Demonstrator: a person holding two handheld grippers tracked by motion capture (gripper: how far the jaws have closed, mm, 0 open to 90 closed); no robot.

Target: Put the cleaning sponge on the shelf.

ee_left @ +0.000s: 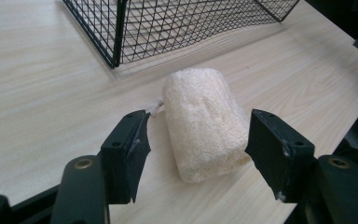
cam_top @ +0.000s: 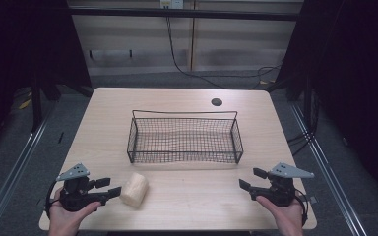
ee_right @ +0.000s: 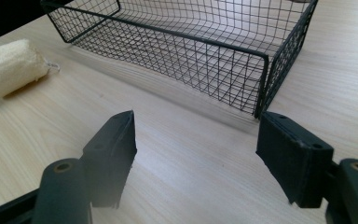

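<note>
In the right gripper view the loofah (ee_right: 9,66) runs off the left edge, and the basket (ee_right: 261,84) is cut by the top edge. In the left gripper view the basket's far part also leaves the frame. The forearms drop below the high view's near edge.

no readable text, no labels, no brands, no numbers, no signs on anything in any view

High view: above near edge, facing far, down on table (cam_top: 187,98). Gripper views: low, close, facing wire basket (ee_left: 177,28); loofah (ee_right: 9,65) shared.
</note>
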